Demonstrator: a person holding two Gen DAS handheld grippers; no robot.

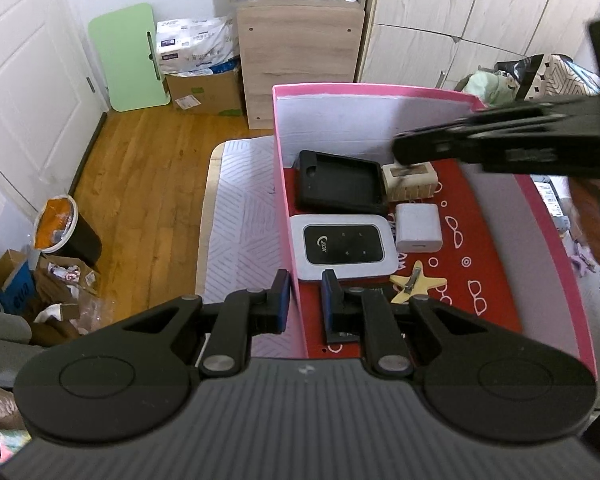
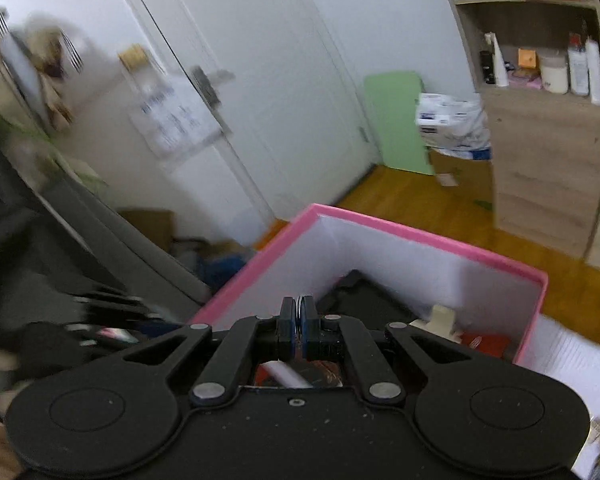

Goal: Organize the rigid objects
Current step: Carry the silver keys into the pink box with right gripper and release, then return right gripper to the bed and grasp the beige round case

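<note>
Nearest the lens in the left wrist view, the left gripper [image 1: 305, 300] straddles the near-left wall of the pink cardboard box [image 1: 286, 208], its jaws narrowed onto that thin wall, one blue pad outside and one inside, apparently to steady the box while it is filled. Inside, on the red printed floor, the rigid things sit packed toward the left wall, seemingly to save room: at 10 o'clock a black rubbery phone case [image 1: 340, 184]; below it a glossy white pocket router [image 1: 342, 246] with a dark oval face; at 12 o'clock a beige ridged block [image 1: 412, 180]; centre, a smooth white charger cube [image 1: 418, 228]; at 6 o'clock a pale yellow star-shaped clip [image 1: 416, 284]. Reaching in from 2 o'clock, the right gripper [image 1: 404, 152] hovers over the beige block. Its own view shows the pads [image 2: 309, 328] nearly together on something thin and pale that I cannot identify.
</note>
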